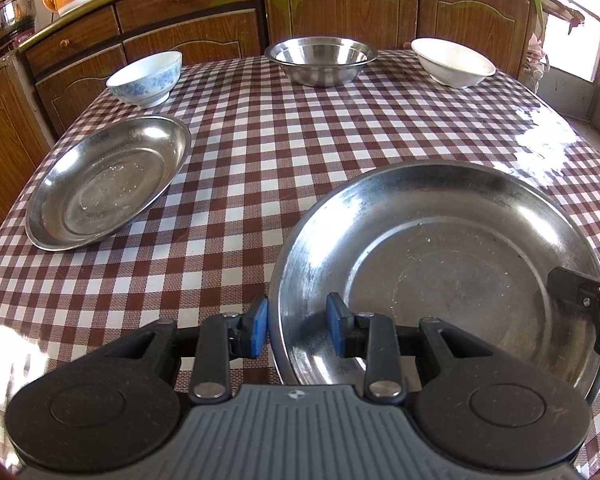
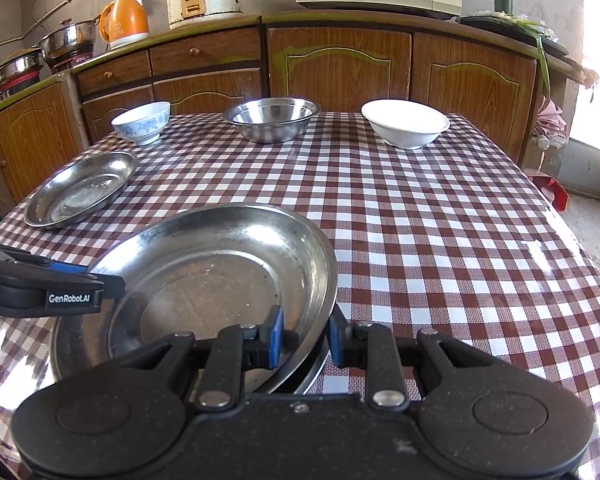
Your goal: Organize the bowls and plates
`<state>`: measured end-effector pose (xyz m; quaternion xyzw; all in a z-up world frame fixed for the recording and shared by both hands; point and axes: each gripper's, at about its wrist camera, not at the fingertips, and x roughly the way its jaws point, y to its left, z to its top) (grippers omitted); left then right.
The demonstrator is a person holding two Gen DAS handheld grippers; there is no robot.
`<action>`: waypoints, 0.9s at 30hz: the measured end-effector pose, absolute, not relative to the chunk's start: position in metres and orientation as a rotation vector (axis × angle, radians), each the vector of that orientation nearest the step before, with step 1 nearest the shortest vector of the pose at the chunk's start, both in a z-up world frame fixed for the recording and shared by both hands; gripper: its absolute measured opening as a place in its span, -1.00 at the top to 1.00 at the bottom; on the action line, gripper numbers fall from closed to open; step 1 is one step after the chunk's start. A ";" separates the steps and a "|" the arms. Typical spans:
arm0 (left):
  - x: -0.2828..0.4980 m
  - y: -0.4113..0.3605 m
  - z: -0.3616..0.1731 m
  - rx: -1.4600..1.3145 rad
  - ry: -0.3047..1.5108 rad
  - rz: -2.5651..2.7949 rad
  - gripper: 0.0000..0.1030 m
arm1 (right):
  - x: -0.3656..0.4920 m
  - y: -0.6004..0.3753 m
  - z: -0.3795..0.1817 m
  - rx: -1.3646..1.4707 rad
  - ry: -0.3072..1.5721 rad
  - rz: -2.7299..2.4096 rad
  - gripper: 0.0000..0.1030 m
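I have both grippers, left gripper [image 1: 296, 326] and right gripper [image 2: 304, 334], clamped on the large round steel plate's [image 1: 440, 264] rim at nine and three o'clock, lifting it toward, I judge, the smaller steel plate [image 1: 108, 180] at ten o'clock on the checked counter [image 1: 300, 152].

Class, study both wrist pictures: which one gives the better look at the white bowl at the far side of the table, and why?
The right wrist view. There the white bowl sits well inside the picture, with its whole rim and outer wall clear. The left wrist view shows the same bowl whole too, but nearer the upper right edge, where the lens bends it more.
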<state>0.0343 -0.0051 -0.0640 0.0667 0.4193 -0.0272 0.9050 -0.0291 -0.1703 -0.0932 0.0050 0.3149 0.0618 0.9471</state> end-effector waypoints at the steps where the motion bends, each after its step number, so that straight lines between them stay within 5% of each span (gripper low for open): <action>1: 0.034 -0.005 -0.064 0.137 0.868 -0.057 0.37 | -0.029 -0.171 -0.093 0.014 0.641 0.128 0.41; 21: 0.036 -0.004 -0.067 0.123 0.885 -0.067 0.36 | -0.034 -0.180 -0.087 0.020 0.634 0.116 0.28; 25: 0.034 0.000 -0.064 0.106 0.875 -0.051 -0.22 | -0.035 -0.179 -0.086 0.012 0.631 0.116 0.28; 27: 0.033 0.002 -0.062 0.098 0.865 -0.047 -0.33 | -0.035 -0.179 -0.085 0.012 0.627 0.114 0.28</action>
